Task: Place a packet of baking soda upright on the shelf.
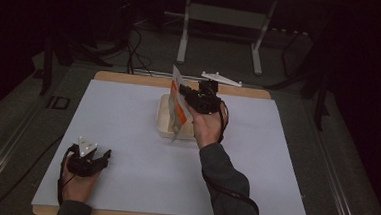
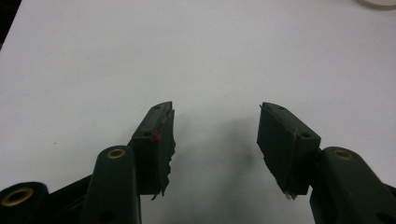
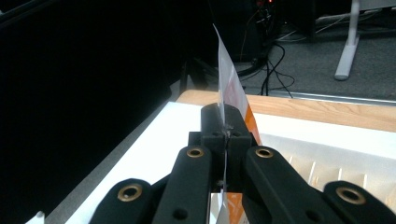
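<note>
Currently: right gripper clamps a thin packet above the tray; left gripper idle.

Nearest the person, the left gripper (image 1: 93, 157) rests low on the white table sheet (image 1: 127, 133), jaws spread wide with nothing between them. Farther out, the right gripper (image 3: 224, 128) has its jaws pressed fully together on the packet (image 1: 178, 99), a flat white-and-orange sachet held edge-up over the shallow white tray (image 1: 163, 120) at mid-table. Judged by its thinness, the packet is light, flexible and probably slick; it should bend or swing if moved fast. Take hold at a flat margin, well in from the edge. Beyond the table, a grey stand (image 1: 221, 19) occupies the floor.
</note>
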